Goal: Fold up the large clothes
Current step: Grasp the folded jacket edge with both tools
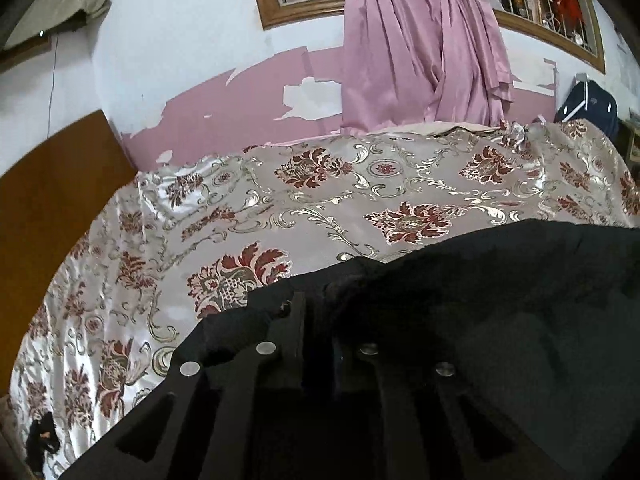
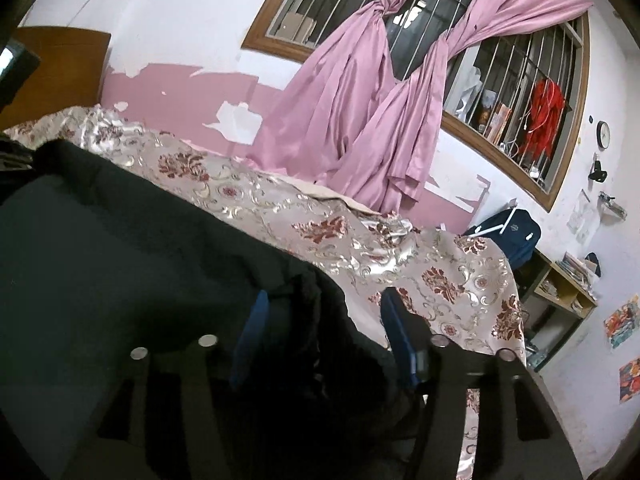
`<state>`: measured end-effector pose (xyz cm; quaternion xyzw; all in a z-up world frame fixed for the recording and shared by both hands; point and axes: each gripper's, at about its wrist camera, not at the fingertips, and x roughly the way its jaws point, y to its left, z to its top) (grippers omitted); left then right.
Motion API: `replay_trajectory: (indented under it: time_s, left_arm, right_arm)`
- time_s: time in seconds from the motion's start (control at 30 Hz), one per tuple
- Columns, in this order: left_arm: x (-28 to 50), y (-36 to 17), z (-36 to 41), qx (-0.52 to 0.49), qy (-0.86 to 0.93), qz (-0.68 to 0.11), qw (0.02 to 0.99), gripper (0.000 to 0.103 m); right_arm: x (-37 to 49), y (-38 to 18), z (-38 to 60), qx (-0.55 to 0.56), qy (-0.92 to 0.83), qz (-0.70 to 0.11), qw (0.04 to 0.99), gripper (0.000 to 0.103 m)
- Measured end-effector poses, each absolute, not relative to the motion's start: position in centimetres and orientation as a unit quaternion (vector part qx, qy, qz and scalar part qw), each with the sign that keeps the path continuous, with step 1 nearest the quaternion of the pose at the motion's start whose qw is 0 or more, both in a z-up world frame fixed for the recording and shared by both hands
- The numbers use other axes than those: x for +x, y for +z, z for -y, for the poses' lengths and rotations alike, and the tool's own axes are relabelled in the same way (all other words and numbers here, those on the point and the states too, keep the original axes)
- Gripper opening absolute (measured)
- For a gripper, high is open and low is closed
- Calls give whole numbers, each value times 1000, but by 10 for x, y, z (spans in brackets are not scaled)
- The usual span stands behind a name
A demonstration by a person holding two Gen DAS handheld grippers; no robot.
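Nearest the left wrist camera, the left claw was seen pressed together on an edge of the black garment, the dark cloth bunched over its tips. In the right wrist view, the right claw was spread, its blue pads standing apart with a fold of the black garment lying loosely between them and no pad pressing on it. The garment was spread on the bed, covering the floral bedspread from about 5 o'clock to 3 o'clock in the left view and from 7 to 10 o'clock in the right view.

The step was judged to be the laying down of a fold. For it to be done well, the left corner should be lowered until the cloth rests flat, then released only once the edges are aligned; the open right claw should be drawn back clear so that no cloth is dragged.

Farther off, at 12 o'clock, pink curtains and a barred window were seen.
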<state>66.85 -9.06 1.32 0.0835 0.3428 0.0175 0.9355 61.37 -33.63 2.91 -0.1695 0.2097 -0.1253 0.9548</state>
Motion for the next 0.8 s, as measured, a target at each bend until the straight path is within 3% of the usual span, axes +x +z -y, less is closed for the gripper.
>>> replay_trajectory:
  time_s: [0.1, 0.17, 0.23, 0.33, 0.63, 0.8]
  left_arm:
    - [663, 16, 85, 68, 4, -339, 938, 18]
    - [657, 20, 81, 57, -1, -322, 945, 39]
    - [646, 30, 75, 39, 6, -288, 957, 101]
    - [629, 42, 68, 19, 7, -241, 970, 103]
    - [590, 10, 74, 45, -61, -247, 966, 103]
    - [600, -18, 109, 141, -35, -244, 959, 103]
  right_arm:
    - [606, 36, 335, -168, -114, -205, 957, 68]
    - [596, 40, 335, -163, -107, -199, 960, 77]
    - [588, 44, 335, -157, -99, -196, 963, 78]
    - [575, 44, 333, -147, -85, -198, 965, 81]
    - [557, 4, 335, -76, -27, -229, 970, 92]
    - [575, -23, 331, -88, -29, -240, 966, 92]
